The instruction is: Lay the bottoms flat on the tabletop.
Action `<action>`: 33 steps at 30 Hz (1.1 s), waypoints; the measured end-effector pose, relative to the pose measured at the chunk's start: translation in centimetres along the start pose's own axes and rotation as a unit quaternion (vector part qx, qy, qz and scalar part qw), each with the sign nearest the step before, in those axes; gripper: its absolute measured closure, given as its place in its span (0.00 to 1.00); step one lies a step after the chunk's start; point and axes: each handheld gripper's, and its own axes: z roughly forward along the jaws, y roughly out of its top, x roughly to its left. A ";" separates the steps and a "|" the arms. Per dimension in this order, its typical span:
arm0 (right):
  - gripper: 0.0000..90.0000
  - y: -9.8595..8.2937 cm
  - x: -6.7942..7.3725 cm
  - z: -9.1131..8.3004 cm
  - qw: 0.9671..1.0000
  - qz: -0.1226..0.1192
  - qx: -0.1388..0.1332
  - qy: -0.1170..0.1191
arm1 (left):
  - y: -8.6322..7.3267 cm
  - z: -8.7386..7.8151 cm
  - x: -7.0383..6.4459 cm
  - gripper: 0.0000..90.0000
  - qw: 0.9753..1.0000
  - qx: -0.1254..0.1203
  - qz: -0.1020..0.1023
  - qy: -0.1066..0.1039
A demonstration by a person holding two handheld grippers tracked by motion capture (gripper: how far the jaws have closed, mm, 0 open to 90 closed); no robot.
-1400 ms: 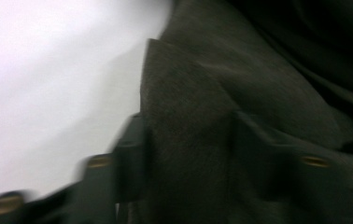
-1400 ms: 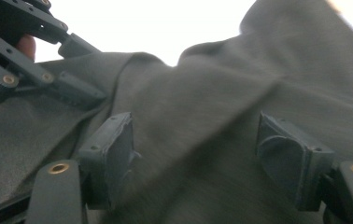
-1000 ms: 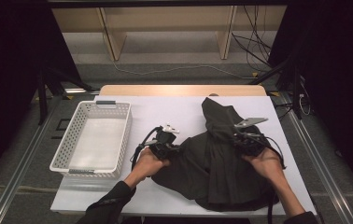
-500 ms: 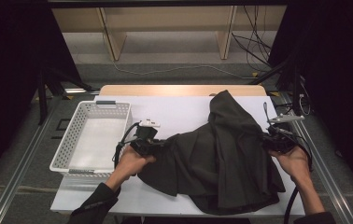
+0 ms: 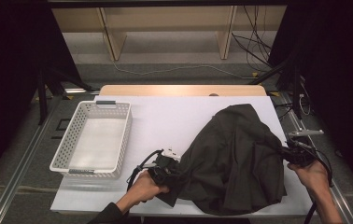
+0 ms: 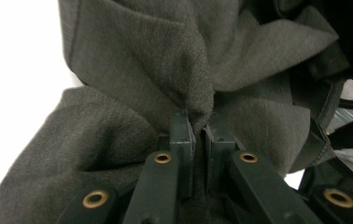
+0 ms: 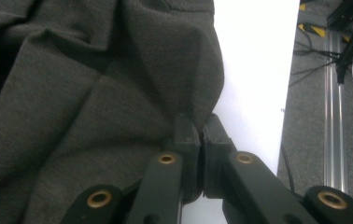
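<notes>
Your left gripper (image 5: 165,169) sits at the near edge of the table (image 5: 174,119), jaws clenched on a bunched fold of the dark garment (image 5: 235,163). In the left gripper view the left gripper (image 6: 198,128) has both pads pressed together with cloth gathered into a pinch between them. Your right gripper (image 5: 292,154) is at the table's right edge, likewise clamped on the garment's right hem; in the right gripper view the right gripper (image 7: 198,123) nips a thin edge of the garment (image 7: 95,93) with white tabletop just beside it.

The garment lies spread over the right half of the table between the two grippers, wrinkled, one lobe reaching toward the far edge. Judging by the folds, it is soft, limp, fairly light woven or knit cloth: it will sag wherever unsupported, drag on the tabletop, and bunch rather than hold any shape. Not fragile, not slippery by the look of the matte weave (image 6: 132,60). Best holds are hems, seams or corners, where cloth is doubled; a mid-panel pinch like the left one may take several layers and pull unevenly. Keep both grips apart and taut if you lift, or the middle will droop.

Farther left, well apart from the garment, stands the white perforated basket (image 5: 67,144). Beyond the table's far edge are wooden shelf legs (image 5: 111,39) and loose cables (image 5: 258,46) on the floor.
</notes>
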 end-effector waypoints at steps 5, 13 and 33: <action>0.77 0.3 0.1 -0.4 1.000 0.004 -0.010 0.001 | 0.9 -1.7 0.4 0.72 1.000 -0.013 -0.008 -0.004; 0.49 1.6 0.7 -1.5 0.999 0.006 -0.037 0.008 | 4.2 -6.0 1.8 0.48 0.994 -0.093 -0.028 0.058; 0.37 2.5 2.0 2.1 0.999 -0.008 0.018 0.029 | 4.8 4.8 4.9 0.44 0.995 0.030 -0.086 0.048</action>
